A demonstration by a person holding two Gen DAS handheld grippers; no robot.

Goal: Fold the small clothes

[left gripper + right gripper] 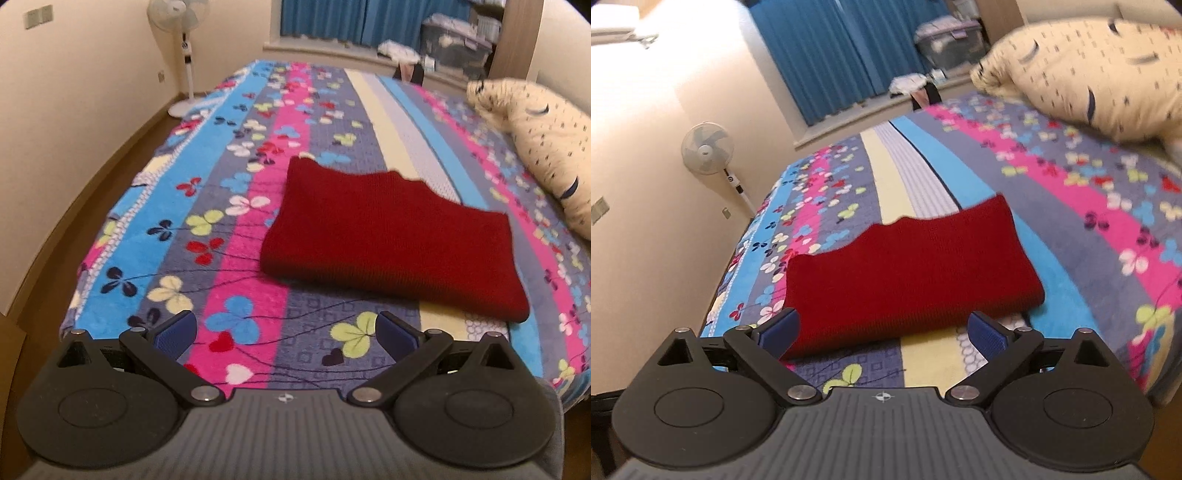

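Observation:
A dark red knit garment (388,240) lies folded flat on the striped, flowered blanket (236,206) of a bed. It also shows in the right wrist view (905,273). My left gripper (286,332) is open and empty, held above the blanket near the bed's front edge, short of the garment's near left corner. My right gripper (882,332) is open and empty, just in front of the garment's near edge, with its left pad (779,330) close to the near left corner.
A cream pillow (546,155) with dark marks lies on the right of the bed; it also shows in the right wrist view (1089,74). A standing fan (181,55) is by the left wall. Blue curtains (842,55) and storage boxes (458,40) are behind the bed.

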